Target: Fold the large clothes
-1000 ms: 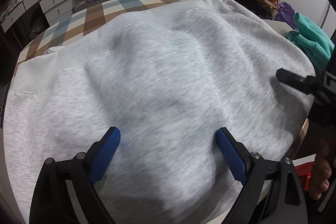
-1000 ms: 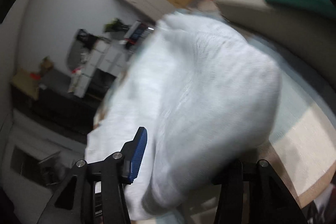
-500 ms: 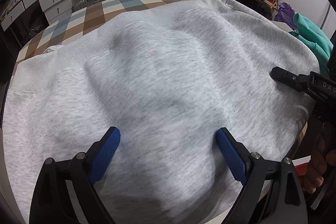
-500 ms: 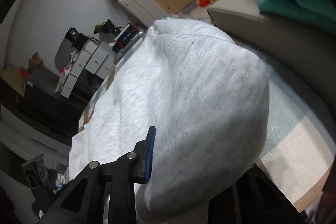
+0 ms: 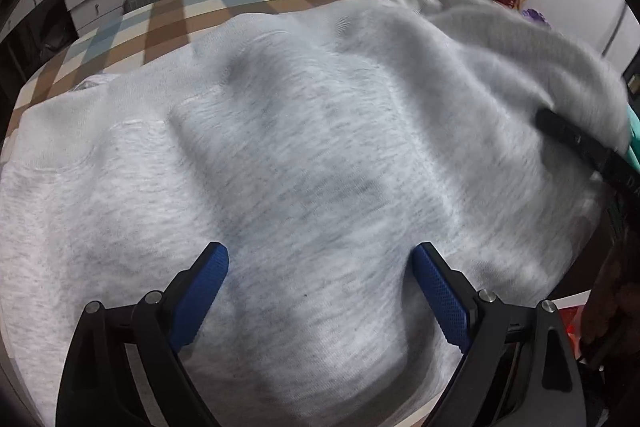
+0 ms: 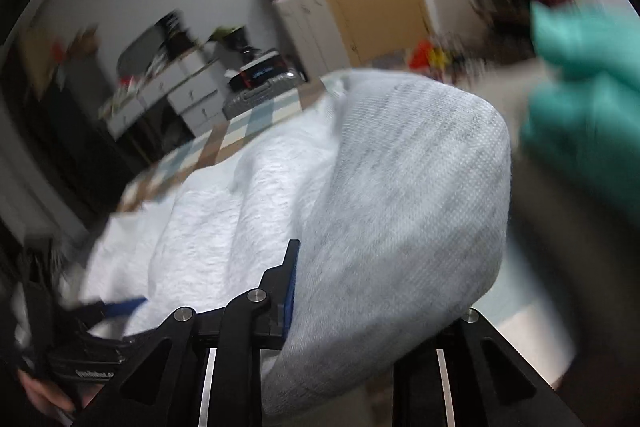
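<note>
— Looking at the grey sweatshirt (image 5: 304, 163), what did you notice about it?

— It was a large, light heather-grey garment of thick knit, and it lay spread over a table with a checked cloth (image 5: 168, 15) in brown, blue and cream. It covered most of the top; only the far part of the cloth showed beyond it. The fabric was not flat: soft ridges and hollows ran across the middle, and a ribbed band showed along the far edge.

— And the right side of it?

— There the edge was lifted off the table and curled over into a rounded fold. In the right wrist view this fold (image 6: 400, 195) showed a finer, woven-looking texture, paler and more regular than the outer face.

— What held it up?

— The right gripper (image 6: 360, 291). Its jaws had just been closing, with the thick fold between them, and the blue pad of one finger (image 6: 290, 291) pressed against the cloth; the other finger was hidden behind the fabric. From the left wrist view its black finger lay under the raised edge.

— And the left gripper (image 5: 320, 291)?

— It hung above the near part of the sweatshirt with its blue pads (image 5: 200, 295) wide apart, nothing between them except the cloth below.

— Anything beside the sweatshirt?

— A folded teal garment (image 6: 584, 99) at the right, blurred.
</note>
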Motion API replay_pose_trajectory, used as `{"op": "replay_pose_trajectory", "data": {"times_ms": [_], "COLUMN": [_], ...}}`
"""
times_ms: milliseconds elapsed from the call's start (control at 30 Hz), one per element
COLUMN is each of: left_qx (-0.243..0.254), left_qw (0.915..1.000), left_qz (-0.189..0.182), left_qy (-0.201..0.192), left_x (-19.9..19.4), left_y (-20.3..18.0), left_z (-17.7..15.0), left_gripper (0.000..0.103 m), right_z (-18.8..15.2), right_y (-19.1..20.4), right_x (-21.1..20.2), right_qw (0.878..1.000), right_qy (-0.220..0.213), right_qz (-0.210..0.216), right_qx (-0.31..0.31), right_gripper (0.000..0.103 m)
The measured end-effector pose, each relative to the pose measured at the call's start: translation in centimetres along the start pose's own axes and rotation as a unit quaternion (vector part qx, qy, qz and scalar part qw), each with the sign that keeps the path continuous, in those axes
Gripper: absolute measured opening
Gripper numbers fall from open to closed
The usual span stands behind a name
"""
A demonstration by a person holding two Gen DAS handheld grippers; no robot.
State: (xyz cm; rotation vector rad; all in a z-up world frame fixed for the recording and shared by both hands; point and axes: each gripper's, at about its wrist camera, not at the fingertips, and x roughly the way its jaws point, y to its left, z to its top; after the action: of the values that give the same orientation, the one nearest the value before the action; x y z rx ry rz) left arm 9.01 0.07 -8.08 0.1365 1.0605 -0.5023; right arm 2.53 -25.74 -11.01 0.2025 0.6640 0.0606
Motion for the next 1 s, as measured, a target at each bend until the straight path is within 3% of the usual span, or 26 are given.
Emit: {"op": "replay_pose_trajectory", "data": {"times_ms": [133,233,333,400,433,567,633,667,700,767,900,1000], "left_qx": [-0.015,-0.027,-0.085,-0.136,-0.152,-0.144,-0.167,-0.172,-0.169,-0.148,-0.129,-0.112], "left_qw": [0.9973,0.9868,0.9525,0.9407,0.9390,0.9496,0.9482,0.9479,0.9528,0.9629,0.9685,0.9727], "left_qz": [-0.072,-0.160,-0.292,-0.309,-0.307,-0.278,-0.270,-0.268,-0.252,-0.225,-0.212,-0.201], "left_qy": [-0.002,-0.001,0.017,0.029,0.024,0.005,0.010,0.015,0.017,0.014,0.024,0.027], "left_x": [1.1,2.6,4.1,4.1,3.7,0.8,0.1,-0.2,-0.5,-1.0,-0.6,-1.3], "left_y": [-2.7,-5.4,-5.7,-4.2,-3.1,2.2,4.8,5.7,6.5,7.2,7.4,8.0], "left_z": [1.3,2.9,4.5,5.0,4.9,3.9,3.1,2.9,2.5,1.8,0.8,0.9], "left_gripper": [0.090,0.090,0.090,0.090,0.090,0.090,0.090,0.090,0.090,0.090,0.090,0.090], "right_z": [3.3,5.9,7.1,6.3,5.1,-0.5,-3.6,-4.5,-5.4,-6.4,-6.0,-3.2], "right_y": [2.2,3.8,7.5,9.9,11.6,15.7,16.6,16.8,16.9,17.1,17.0,16.1], "right_x": [-3.1,-4.7,-6.1,-6.1,-5.7,-3.9,-3.0,-2.8,-2.6,-2.4,-4.0,-5.4], "right_qw": [0.990,0.977,0.946,0.927,0.913,0.874,0.860,0.858,0.858,0.868,0.886,0.914], "right_qy": [-0.026,-0.035,-0.069,-0.082,-0.084,-0.082,-0.077,-0.074,-0.072,-0.068,-0.080,-0.086], "right_qz": [-0.051,-0.089,-0.126,-0.135,-0.138,-0.121,-0.112,-0.106,-0.101,-0.092,-0.073,-0.058], "right_qx": [-0.129,-0.193,-0.289,-0.340,-0.374,-0.463,-0.492,-0.498,-0.498,-0.483,-0.451,-0.392], "right_gripper": [0.020,0.020,0.019,0.019,0.020,0.020,0.020,0.020,0.020,0.020,0.020,0.020]}}
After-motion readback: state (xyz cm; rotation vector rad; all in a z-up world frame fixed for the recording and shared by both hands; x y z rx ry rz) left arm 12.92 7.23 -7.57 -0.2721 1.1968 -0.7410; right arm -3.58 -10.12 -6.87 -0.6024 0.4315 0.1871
